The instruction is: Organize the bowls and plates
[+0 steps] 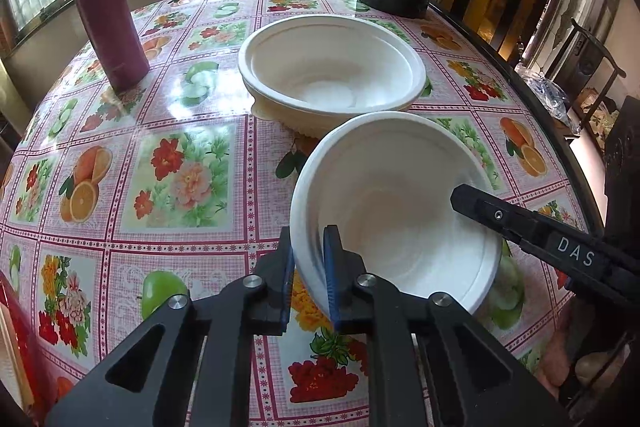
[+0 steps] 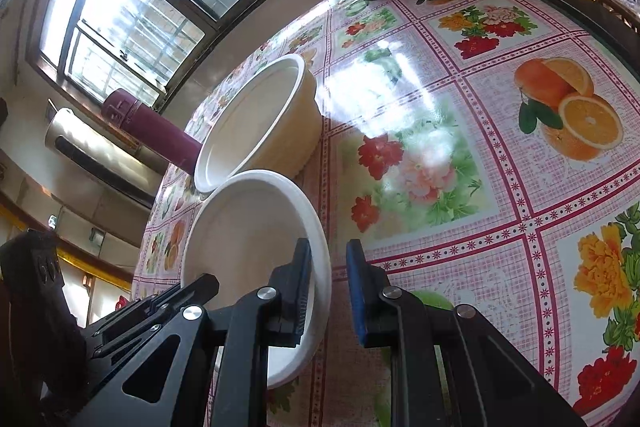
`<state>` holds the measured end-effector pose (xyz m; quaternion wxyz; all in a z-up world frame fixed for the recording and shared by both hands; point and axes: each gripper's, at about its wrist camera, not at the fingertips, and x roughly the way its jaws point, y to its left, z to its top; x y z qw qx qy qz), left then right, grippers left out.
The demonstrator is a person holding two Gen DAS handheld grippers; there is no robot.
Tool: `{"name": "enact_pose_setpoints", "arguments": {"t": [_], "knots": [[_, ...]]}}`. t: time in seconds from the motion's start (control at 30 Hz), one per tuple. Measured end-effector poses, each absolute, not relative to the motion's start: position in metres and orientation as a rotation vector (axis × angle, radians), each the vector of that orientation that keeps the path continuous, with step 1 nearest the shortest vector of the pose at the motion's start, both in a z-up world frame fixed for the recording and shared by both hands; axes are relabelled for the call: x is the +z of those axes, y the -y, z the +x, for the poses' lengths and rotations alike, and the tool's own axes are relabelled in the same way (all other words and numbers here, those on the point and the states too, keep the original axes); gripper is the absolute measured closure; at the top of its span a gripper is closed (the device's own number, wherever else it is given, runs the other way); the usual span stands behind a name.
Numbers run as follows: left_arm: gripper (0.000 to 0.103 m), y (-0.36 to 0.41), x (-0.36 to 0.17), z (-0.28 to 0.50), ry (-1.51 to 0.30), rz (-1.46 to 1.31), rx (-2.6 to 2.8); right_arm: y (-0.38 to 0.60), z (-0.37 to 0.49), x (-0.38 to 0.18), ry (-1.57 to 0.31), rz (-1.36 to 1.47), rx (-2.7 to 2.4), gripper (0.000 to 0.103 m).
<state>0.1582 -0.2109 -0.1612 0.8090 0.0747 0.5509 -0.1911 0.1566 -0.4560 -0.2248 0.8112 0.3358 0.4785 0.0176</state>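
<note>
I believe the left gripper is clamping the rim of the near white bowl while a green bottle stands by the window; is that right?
Not quite: the bottle is maroon, not green, as the left wrist view shows. The left gripper does clamp the near white bowl by its rim.

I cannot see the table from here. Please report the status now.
Left gripper jaws shut on near white bowl rim, bowl tilted. Right gripper jaws straddle opposite rim, open. Stacked bowls just beyond; path clear.
</note>
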Motion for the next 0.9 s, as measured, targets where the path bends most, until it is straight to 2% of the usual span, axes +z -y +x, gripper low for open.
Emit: {"name": "enact_pose_setpoints", "arguments": {"t": [0.3, 0.47, 0.9], "knots": [[0.091, 0.197, -0.158, 0.159, -1.189, 0.136, -0.403, 0.449, 0.161, -0.226, -1.029, 0.713, 0.091, 0.084], [0.091, 0.185, -0.161, 0.161, -1.218, 0.097, -0.413, 0.448, 0.165, -0.231, -1.052, 0.759, 0.132, 0.080], [0.090, 0.168, -0.162, 0.156, -1.212, 0.097, -0.381, 0.423, 0.170, -0.221, -1.007, 0.675, 0.165, 0.083]]}}
